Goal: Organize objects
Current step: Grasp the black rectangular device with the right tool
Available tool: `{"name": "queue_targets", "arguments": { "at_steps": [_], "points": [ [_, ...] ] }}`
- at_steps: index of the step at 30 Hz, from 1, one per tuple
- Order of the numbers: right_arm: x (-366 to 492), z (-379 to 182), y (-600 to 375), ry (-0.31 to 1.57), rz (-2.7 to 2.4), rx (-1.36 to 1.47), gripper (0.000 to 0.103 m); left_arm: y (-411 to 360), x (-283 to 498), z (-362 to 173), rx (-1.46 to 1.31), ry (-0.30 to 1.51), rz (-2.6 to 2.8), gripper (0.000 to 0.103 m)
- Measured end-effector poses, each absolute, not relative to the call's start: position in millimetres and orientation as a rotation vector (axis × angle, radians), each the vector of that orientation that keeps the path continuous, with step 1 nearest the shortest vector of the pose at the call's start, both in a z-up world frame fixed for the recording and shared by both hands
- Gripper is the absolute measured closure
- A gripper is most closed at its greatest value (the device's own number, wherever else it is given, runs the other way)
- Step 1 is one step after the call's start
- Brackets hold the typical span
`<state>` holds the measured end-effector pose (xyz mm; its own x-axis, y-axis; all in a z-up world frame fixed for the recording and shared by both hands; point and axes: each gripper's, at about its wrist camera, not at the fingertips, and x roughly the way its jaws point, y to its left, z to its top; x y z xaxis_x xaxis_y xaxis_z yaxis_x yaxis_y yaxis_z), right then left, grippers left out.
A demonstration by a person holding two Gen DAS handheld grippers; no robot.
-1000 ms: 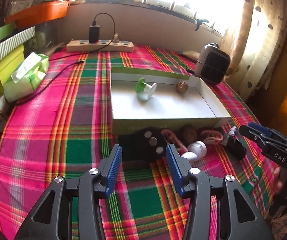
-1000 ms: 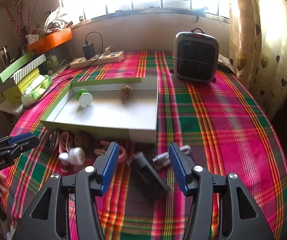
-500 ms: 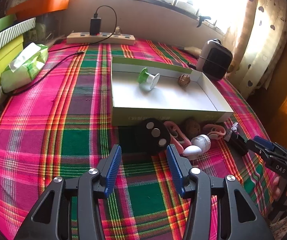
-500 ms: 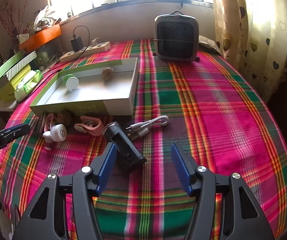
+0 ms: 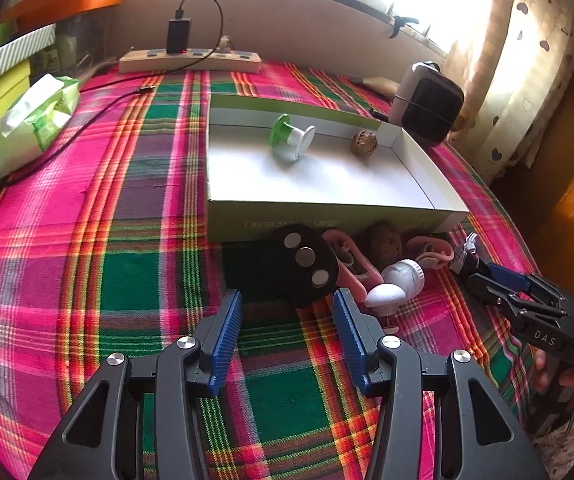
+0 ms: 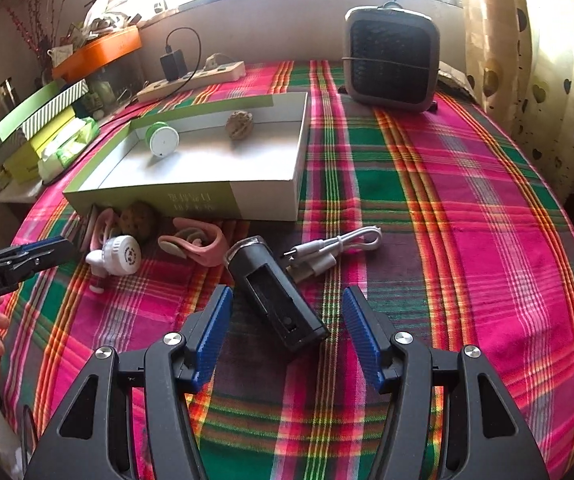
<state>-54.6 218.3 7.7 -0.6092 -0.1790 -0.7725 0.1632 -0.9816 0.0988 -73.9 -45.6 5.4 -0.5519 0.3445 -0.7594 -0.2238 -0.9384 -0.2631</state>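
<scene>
In the left wrist view my left gripper (image 5: pixel 287 300) is open, and the near edge of a black disc (image 5: pixel 307 264) with three silver buttons lies just between its fingertips, untouched. In the right wrist view my right gripper (image 6: pixel 287 296) is open around a black box-shaped charger (image 6: pixel 277 296) lying on the cloth, with its pads clear of it. Behind both stands a shallow white tray (image 5: pixel 327 220) with a green rim, holding a green-and-white spool (image 5: pixel 291 138) and a walnut (image 5: pixel 364 143). Pink clips (image 6: pixel 195 244), a white round cap (image 6: pixel 121 254) and a white cable (image 6: pixel 339 248) lie in front of the tray.
A small heater (image 6: pixel 391 60) stands at the back right of the plaid tablecloth. A power strip (image 5: pixel 189 62) with a plugged charger runs along the back wall. A tissue pack (image 5: pixel 31 120) and stacked boxes crowd the left edge. A second walnut (image 5: pixel 385 242) rests against the tray's front.
My right gripper has sunk toward the black charger, which now lies between its fingers, and its jaws stand wider than a second ago. The black disc sits closer to my left fingertips.
</scene>
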Motion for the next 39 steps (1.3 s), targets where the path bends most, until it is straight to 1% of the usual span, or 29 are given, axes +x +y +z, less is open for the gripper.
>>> {"name": "queue_targets", "arguments": {
  "at_steps": [9,11,13,17,19,27,35,38,39],
  "points": [
    [-54.2,7.2,209.3,0.047,-2.655,1.271,0.045,-45.6,-84.1,5.4,-1.279,-0.200,2.499,0.057],
    [-54.4,7.3,209.1,0.050,-2.658,1.270,0.049,-46.2,-87.2,4.7,-1.277,-0.212,2.492,0.057],
    [-54.3,7.6,210.0,0.052,-2.663,1.270,0.056,-47.3,-89.5,5.3,-1.281,-0.229,2.492,0.057],
    [-54.4,7.9,211.4,0.048,-2.666,1.267,0.063,-47.3,-93.6,5.0,-1.278,-0.242,2.493,0.057],
    [-54.0,8.0,210.9,0.054,-2.664,1.265,0.071,-47.3,-95.0,4.3,-1.275,-0.245,2.495,0.057],
    [-53.2,7.7,210.3,0.061,-2.663,1.262,0.073,-42.1,-102.5,4.4,-1.267,-0.226,2.506,0.057],
    [-51.2,8.5,208.3,0.049,-2.648,1.257,0.074,-43.3,-102.5,4.1,-1.261,-0.273,2.495,0.057],
    [-50.0,8.6,207.3,0.048,-2.644,1.256,0.074,-44.1,-102.0,3.8,-1.264,-0.276,2.503,0.062],
    [-49.6,8.6,207.1,0.047,-2.643,1.256,0.074,-44.7,-101.7,3.6,-1.267,-0.272,2.510,0.066]
  ]
}}
